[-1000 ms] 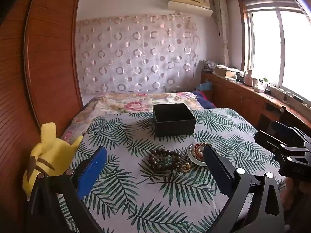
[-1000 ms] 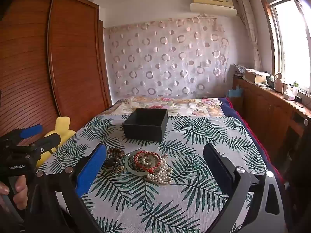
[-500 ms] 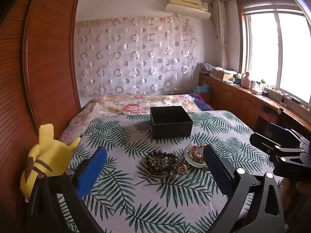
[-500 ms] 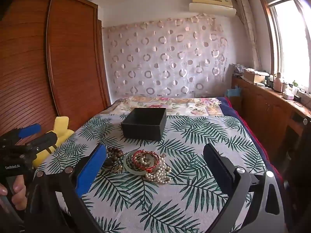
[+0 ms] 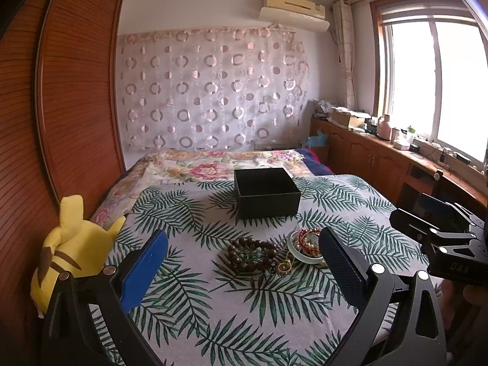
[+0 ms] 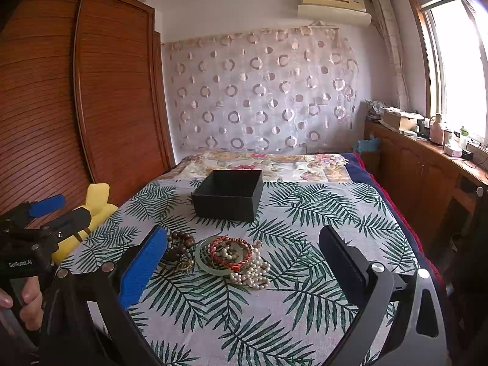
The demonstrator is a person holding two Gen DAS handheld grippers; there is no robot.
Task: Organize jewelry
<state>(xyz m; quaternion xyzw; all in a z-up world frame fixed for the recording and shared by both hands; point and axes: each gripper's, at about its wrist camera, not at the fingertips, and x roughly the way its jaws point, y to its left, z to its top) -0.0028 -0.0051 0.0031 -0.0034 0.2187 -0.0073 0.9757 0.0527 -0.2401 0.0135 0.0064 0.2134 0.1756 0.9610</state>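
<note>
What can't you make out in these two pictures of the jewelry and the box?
- Box floor: both views, hidden by its near wall, so its contents cannot be told.
- Pearls: left wrist view, behind the left gripper's finger; clear only in the right view.
- Small gold piece: too small to identify.
- Wooden beads: right wrist view, partly behind the right gripper's blue finger.

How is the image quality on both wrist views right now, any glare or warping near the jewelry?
Left wrist view: window blown out white, wardrobe bowed by fisheye, beads sharp. Right wrist view: glare only at the right edge, pearls and box evenly lit and clear.
</note>
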